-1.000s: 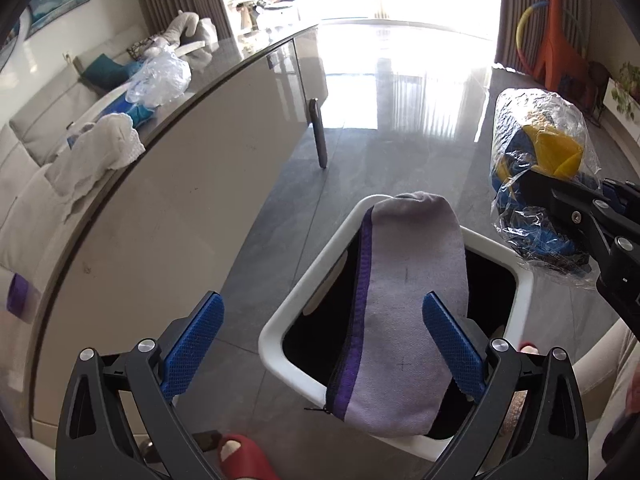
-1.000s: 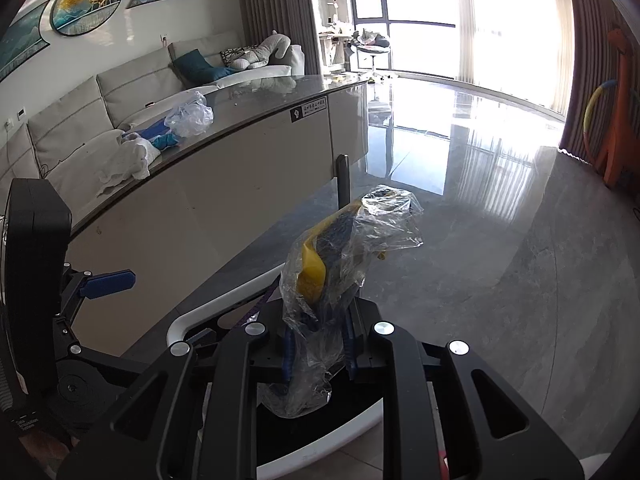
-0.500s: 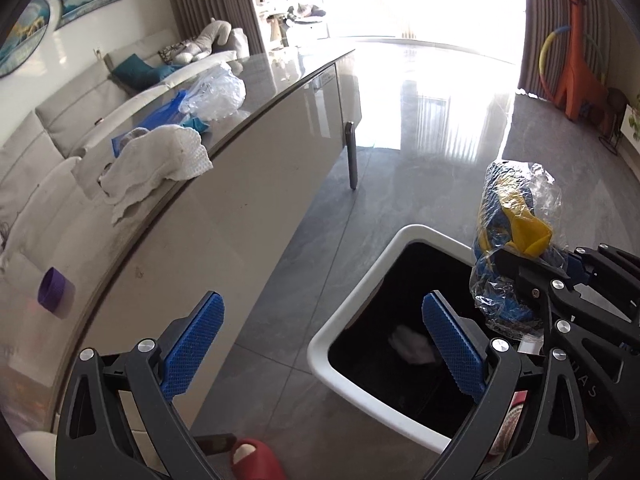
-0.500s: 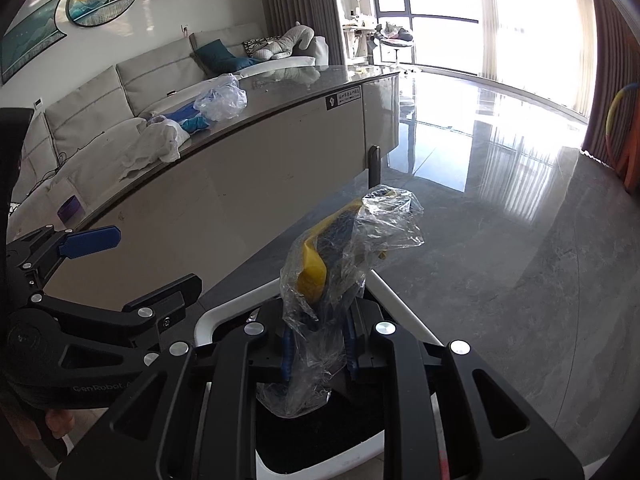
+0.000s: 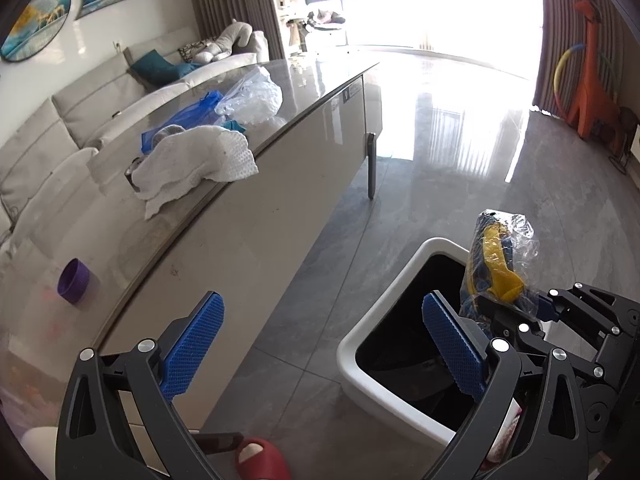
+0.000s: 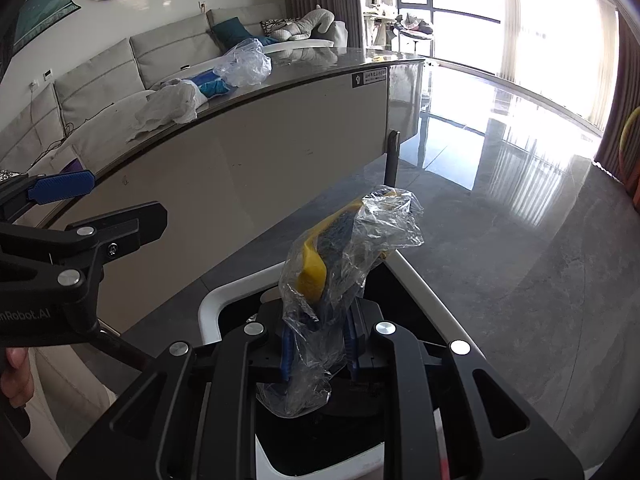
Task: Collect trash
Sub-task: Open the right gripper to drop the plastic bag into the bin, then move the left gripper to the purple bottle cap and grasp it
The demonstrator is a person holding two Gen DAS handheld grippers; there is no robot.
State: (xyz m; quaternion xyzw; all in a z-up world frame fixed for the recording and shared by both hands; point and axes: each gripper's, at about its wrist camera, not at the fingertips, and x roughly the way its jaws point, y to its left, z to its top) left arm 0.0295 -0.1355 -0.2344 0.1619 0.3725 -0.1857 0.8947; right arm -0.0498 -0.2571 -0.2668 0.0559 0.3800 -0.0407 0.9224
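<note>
A crumpled clear plastic bag with a yellow and blue object inside [image 6: 336, 276] is seen pinched between the blue pads of the right gripper [image 6: 318, 346], its long axis standing up and away from the fingers toward twelve o'clock in the right wrist view. Directly beneath it, the open mouth of the white rectangular plastic bin with a black liner [image 6: 224, 300] is found, so the bag is judged to lie above the bin and only a release is thought to be needed. The left gripper [image 5: 320, 348] is held spread wide with nothing between its pads; in its own view the bin [image 5: 404, 280] sits at about four o'clock and the bag [image 5: 496, 268] at three o'clock. The right hand is plainly the nearer one. More trash remains on the grey glossy worktop [image 5: 320, 76]: a white crumpled cloth [image 5: 196, 160], a clear plastic bag [image 5: 252, 98] and what appears to be a small purple cap [image 5: 73, 281].
</note>
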